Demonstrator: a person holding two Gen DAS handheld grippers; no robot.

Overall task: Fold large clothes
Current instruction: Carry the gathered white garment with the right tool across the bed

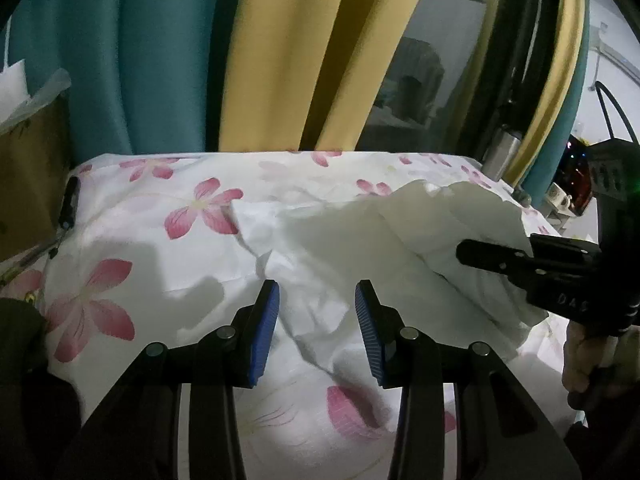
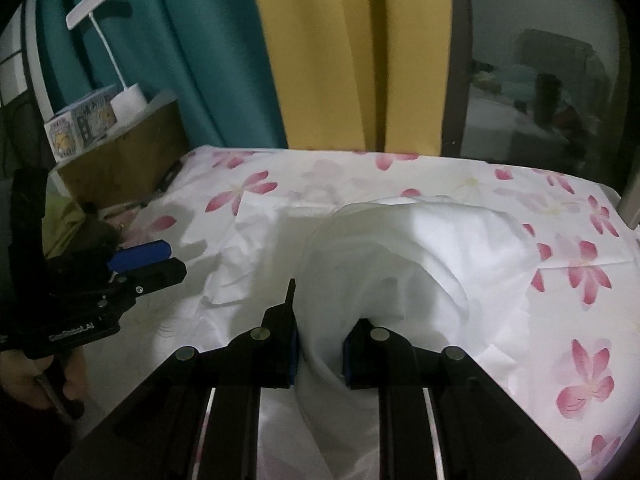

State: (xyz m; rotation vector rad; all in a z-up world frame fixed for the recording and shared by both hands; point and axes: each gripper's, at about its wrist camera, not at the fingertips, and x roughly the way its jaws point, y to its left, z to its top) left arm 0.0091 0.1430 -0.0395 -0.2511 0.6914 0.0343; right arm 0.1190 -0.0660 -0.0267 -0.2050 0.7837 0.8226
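Note:
A large white garment point(image 1: 360, 232) lies crumpled on the flowered bedsheet point(image 1: 140, 208). My left gripper point(image 1: 317, 300) is open and empty, with blue pads, just above the garment's near edge. My right gripper point(image 2: 320, 356) is shut on a bunched fold of the white garment point(image 2: 400, 256) and lifts it a little off the sheet point(image 2: 560, 240). In the left wrist view the right gripper point(image 1: 472, 254) comes in from the right with cloth draped over it. In the right wrist view the left gripper point(image 2: 168, 260) hovers at the left, open.
Teal and yellow curtains point(image 1: 240, 60) hang behind the bed. A brown box point(image 2: 120, 160) with a white lamp point(image 2: 128, 100) stands at the bed's left. A steel flask point(image 1: 500, 152) and cups point(image 1: 560, 200) are at the far right. A dark window point(image 2: 540, 100) is behind.

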